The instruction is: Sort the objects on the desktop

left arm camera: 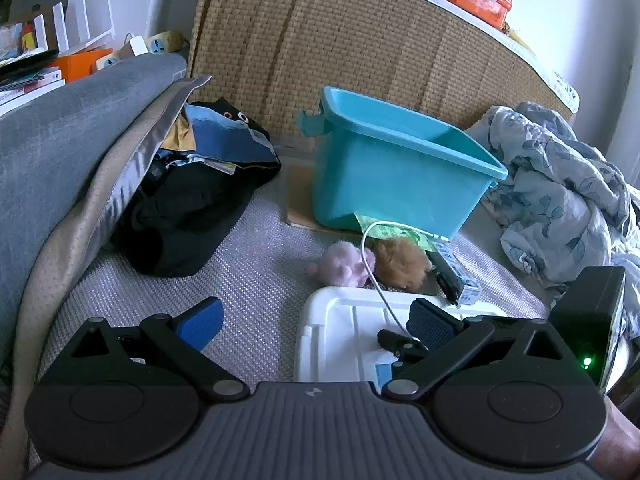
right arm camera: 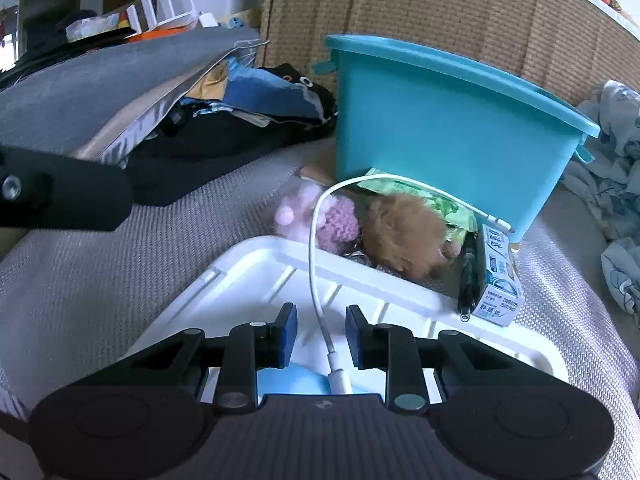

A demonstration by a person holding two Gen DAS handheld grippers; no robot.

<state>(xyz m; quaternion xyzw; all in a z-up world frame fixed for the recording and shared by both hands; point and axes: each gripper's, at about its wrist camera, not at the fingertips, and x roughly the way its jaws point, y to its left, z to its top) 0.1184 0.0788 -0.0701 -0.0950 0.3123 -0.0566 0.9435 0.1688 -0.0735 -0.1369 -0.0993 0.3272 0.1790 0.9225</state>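
White cable (right arm camera: 314, 240) between parted right fingers (right arm camera: 286, 336), untouched, left fingers (left arm camera: 200, 326) wide.

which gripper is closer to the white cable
Right. The right gripper has the white cable running between its fingers, untouched; the left gripper sits off to its side, over the mat.

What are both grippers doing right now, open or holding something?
Left gripper: open, holding nothing.
Right gripper: open over the white tray; the white cable runs between its pads, not clamped.
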